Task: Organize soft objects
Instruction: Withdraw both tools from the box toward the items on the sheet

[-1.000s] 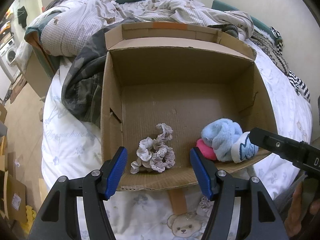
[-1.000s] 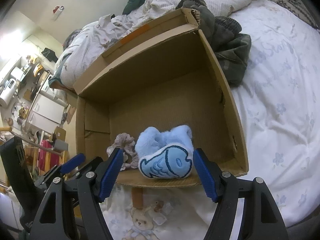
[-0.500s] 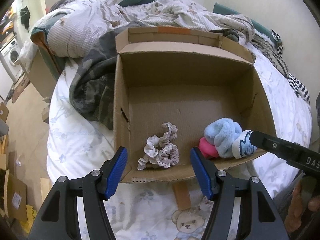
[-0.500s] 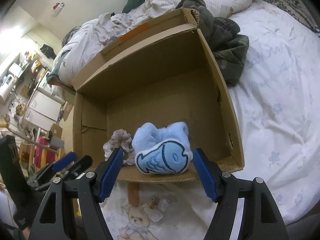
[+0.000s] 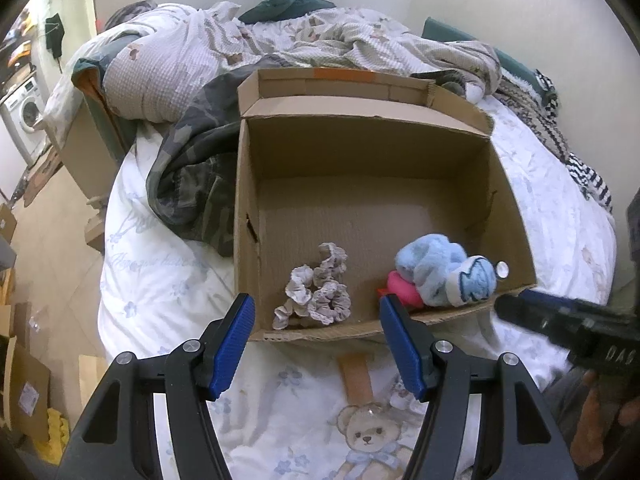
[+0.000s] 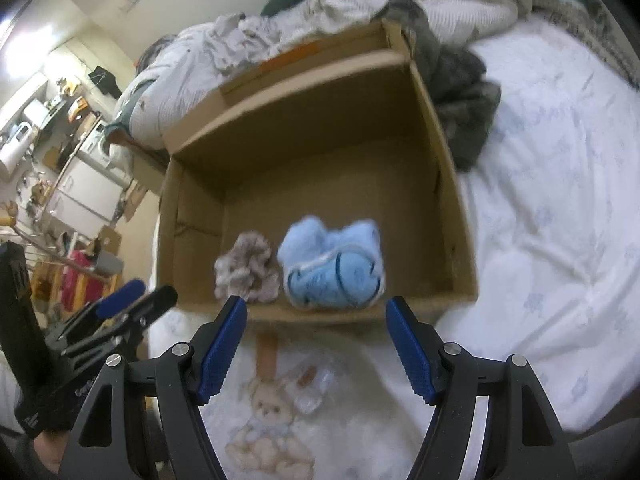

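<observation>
An open cardboard box sits on the bed. Inside near its front wall lie grey-pink scrunchies, a fluffy light-blue plush with a fish patch, and a pink soft item partly hidden under the plush. My left gripper is open and empty, just in front of the box's front edge. My right gripper is open and empty, also in front of the box; its view is blurred. It shows at the right of the left wrist view.
The white bedsheet has a teddy-bear print. A camouflage garment lies left of the box and rumpled blankets behind it. The floor with cardboard pieces lies off the bed's left edge.
Both grippers have drawn back and up from the box, so it looks smaller and farther. Both stay open. The soft items in the box have not moved.
</observation>
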`<state>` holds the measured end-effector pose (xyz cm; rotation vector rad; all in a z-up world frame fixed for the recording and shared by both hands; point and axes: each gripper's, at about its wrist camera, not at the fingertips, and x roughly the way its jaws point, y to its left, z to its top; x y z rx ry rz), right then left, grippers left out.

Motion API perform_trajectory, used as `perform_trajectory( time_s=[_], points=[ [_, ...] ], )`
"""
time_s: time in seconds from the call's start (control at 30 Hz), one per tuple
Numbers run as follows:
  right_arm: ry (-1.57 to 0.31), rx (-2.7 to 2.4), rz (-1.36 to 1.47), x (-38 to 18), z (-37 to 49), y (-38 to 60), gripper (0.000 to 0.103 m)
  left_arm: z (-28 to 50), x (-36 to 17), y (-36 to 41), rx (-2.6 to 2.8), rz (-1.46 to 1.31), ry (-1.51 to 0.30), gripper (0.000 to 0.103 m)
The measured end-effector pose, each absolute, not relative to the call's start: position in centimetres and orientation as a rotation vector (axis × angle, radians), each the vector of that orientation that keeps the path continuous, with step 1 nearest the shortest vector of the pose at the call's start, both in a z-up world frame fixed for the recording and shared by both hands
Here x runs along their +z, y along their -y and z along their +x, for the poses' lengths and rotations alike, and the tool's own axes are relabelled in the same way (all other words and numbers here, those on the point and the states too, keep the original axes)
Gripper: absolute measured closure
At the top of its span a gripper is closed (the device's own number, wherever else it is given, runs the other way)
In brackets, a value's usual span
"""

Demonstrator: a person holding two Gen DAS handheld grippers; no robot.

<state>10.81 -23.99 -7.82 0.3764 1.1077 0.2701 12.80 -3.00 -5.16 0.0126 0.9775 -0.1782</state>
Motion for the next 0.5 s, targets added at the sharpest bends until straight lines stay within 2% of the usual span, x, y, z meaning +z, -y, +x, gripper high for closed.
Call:
perform_trajectory(
  time_s=[0.5],
  points=[
    [-1.196, 0.314, 0.287, -8.5, 8.3, 23.6, 0.027, 10.8, -5.6, 3.3, -0.167, 0.043, -0.988, 0.041]
  ],
)
